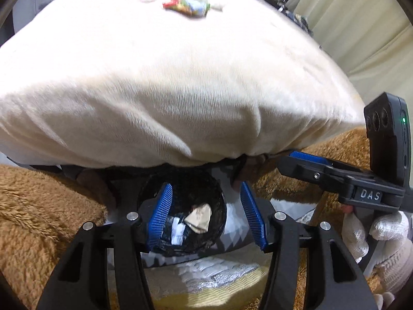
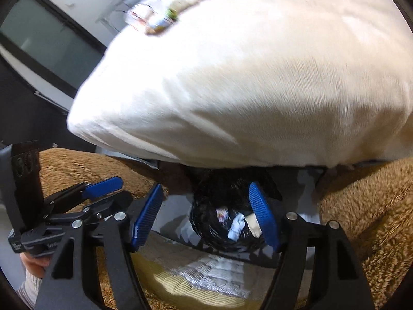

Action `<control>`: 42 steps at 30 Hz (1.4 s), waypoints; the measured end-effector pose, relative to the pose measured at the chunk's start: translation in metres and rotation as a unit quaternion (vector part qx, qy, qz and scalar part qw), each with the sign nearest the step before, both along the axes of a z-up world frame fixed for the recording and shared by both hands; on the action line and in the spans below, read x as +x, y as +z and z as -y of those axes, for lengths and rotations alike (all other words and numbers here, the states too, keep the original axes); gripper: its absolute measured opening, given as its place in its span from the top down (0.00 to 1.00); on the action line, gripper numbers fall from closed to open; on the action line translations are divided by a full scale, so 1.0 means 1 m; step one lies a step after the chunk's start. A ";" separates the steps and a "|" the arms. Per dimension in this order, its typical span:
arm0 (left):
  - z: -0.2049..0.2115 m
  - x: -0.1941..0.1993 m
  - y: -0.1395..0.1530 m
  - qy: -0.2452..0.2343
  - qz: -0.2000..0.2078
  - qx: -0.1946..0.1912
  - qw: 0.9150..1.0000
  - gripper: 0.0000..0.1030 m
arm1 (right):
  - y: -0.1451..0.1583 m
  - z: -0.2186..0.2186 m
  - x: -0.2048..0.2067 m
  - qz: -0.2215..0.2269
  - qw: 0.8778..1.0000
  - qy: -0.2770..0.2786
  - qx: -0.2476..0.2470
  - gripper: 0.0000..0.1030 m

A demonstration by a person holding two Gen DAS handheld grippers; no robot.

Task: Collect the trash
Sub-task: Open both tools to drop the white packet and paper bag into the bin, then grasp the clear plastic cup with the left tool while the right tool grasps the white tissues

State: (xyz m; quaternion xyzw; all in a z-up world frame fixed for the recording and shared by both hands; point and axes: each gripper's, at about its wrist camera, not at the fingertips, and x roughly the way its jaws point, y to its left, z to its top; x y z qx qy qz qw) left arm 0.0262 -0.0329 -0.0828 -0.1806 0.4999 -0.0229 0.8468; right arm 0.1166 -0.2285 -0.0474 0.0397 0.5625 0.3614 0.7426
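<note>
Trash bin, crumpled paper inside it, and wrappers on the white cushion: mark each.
Trash bin (image 1: 206,183): left wrist view, black inner wall.
Crumpled paper (image 1: 200,218): left wrist view, tan middle.
Wrappers (image 1: 189,5): left wrist view, colourful pile.

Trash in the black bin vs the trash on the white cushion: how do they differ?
The scraps in the black lined bin are pale: a tan paper piece and a white one. The pile on the white plush cushion is colourful wrappers, uncollected, far side. Both crumpled.

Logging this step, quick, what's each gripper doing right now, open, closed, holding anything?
Left gripper: open, holding nothing, above the bin.
Right gripper: open, holding nothing, above the bin.
</note>
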 end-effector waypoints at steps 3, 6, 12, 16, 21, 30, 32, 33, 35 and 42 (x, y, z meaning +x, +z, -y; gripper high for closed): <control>-0.008 -0.004 0.014 0.022 0.026 0.008 0.999 0.48 | 0.020 0.004 -0.003 0.031 0.999 0.009 0.028 0.32; -0.019 -0.006 0.027 0.035 0.049 0.006 0.998 0.48 | 0.039 0.005 0.000 0.054 0.997 0.014 0.047 0.32; -0.042 0.003 0.064 0.040 0.098 0.050 0.993 0.47 | 0.076 0.002 0.022 0.123 0.991 0.019 0.054 0.32; -0.065 0.019 0.086 0.056 0.124 0.071 0.988 0.30 | 0.095 0.000 0.055 0.156 0.985 0.007 0.067 0.32; -0.093 0.053 0.100 0.064 0.131 0.067 0.987 0.25 | 0.105 -0.007 0.106 0.162 0.983 -0.008 0.081 0.32; -0.115 0.113 0.111 0.059 0.159 0.119 0.978 0.06 | 0.085 -0.031 0.182 0.095 0.991 -0.028 0.091 0.21; -0.120 0.129 0.109 0.054 0.157 0.118 0.979 0.06 | 0.085 -0.037 0.194 0.095 0.991 -0.030 0.090 0.21; -0.122 0.136 0.109 0.050 0.156 0.118 0.979 0.06 | 0.085 -0.040 0.200 0.095 0.991 -0.031 0.089 0.21; -0.123 0.149 0.110 0.038 0.163 0.126 0.978 0.06 | 0.083 -0.047 0.214 0.090 0.991 -0.034 0.091 0.21; -0.130 0.196 0.096 -0.001 0.151 0.170 0.974 0.06 | 0.075 -0.069 0.253 0.073 0.993 -0.041 0.089 0.21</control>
